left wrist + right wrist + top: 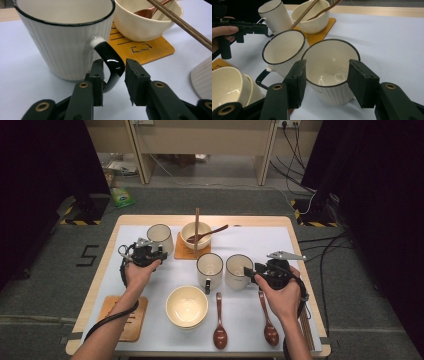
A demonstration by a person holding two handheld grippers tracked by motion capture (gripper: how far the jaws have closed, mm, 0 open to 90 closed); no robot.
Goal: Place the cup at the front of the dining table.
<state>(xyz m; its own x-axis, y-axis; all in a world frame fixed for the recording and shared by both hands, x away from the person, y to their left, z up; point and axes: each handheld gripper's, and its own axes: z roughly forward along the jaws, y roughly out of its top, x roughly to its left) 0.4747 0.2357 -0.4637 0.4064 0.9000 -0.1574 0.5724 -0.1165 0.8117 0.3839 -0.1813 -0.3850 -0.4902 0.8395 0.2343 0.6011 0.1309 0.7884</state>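
With its jaws apart around the black handle [111,63], the left claw [113,82] addresses the far-left mug [65,37]; the right claw [325,82], equally open, straddles the right-hand mug [330,72] on the worktop [260,315] for a rim grasp.

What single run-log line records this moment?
left gripper: open, jaws astride mug handle | right gripper: open around right mug rim | nothing lifted
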